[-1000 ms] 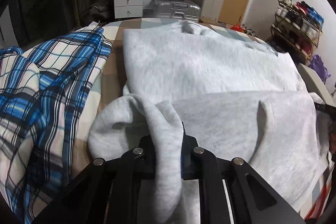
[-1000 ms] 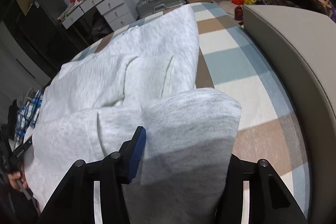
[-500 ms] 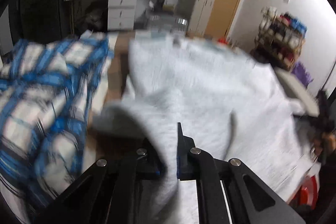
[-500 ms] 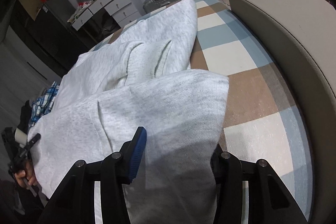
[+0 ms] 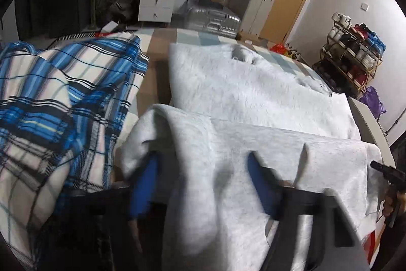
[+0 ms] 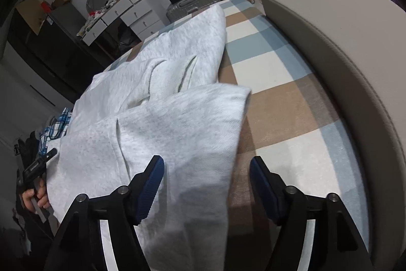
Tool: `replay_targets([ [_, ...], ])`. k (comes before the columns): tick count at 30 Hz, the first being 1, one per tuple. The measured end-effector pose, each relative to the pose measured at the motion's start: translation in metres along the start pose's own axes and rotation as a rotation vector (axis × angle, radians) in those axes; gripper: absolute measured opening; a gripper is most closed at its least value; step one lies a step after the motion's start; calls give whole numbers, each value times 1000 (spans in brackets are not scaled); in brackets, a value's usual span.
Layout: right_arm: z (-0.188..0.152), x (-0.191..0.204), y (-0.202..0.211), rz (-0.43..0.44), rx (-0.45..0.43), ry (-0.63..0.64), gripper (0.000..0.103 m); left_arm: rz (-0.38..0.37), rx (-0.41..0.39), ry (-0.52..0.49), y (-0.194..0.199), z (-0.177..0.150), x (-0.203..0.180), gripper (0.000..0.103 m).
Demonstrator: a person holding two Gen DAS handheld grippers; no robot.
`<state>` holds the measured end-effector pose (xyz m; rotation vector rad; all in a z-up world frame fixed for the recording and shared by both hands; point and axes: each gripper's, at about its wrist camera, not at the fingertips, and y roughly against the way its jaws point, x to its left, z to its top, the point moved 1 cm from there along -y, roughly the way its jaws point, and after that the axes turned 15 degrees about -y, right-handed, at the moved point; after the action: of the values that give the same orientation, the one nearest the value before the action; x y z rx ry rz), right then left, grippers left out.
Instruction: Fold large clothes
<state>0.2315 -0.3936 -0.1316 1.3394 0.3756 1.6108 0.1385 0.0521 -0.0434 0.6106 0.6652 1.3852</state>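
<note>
Both jaws have just been opening: left gripper [image 5: 203, 184] stands spread, its hold on the grey sweatshirt [image 5: 253, 98] let go though the hem fold still drapes between the blue pads [image 5: 144, 184]; right gripper [image 6: 206, 184] also wide, cloth edge loose between, not pinched. Sweatshirt lies on the checked bed [image 6: 279, 98], bottom folded up over the body, beside the blue plaid blanket [image 5: 63, 98]; this fold looks placed, next fold probably due.

left gripper [image 5: 203, 184] blurred, sweatshirt [image 5: 253, 98] hem cut off below
</note>
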Motion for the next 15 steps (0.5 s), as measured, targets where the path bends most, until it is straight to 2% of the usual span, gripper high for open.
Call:
replay_targets([
  [5, 16, 13, -24, 16, 15, -4, 70, 11, 95, 3, -35, 10, 5, 70],
  [7, 21, 20, -37, 1, 28, -3, 69, 5, 99, 9, -46, 12, 3, 70],
  [8, 23, 24, -40, -4, 17, 6, 67, 5, 98, 4, -49, 15, 3, 70],
  [9, 24, 27, -44, -6, 33, 14, 60, 7, 100, 0, -53, 17, 3, 69],
  [10, 26, 29, -45, -8, 31, 18, 56, 7, 103, -9, -55, 19, 3, 65],
  [11, 28, 30, -46, 4, 31, 23, 49, 3, 95, -12, -54, 20, 2, 46],
  [12, 29, 31, -47, 15, 36, 30, 47, 11, 94, -16, -53, 20, 2, 31],
  [13, 28, 31, -48, 20, 42, 38, 44, 12, 88, -18, -49, 19, 1, 25],
  [14, 28, 32, -49, 21, 51, 52, 42, 0, 78, -17, -46, 15, 0, 12],
  [15, 28, 32, -49, 20, 52, 62, 41, -15, 69, -16, -40, 10, -3, 11],
])
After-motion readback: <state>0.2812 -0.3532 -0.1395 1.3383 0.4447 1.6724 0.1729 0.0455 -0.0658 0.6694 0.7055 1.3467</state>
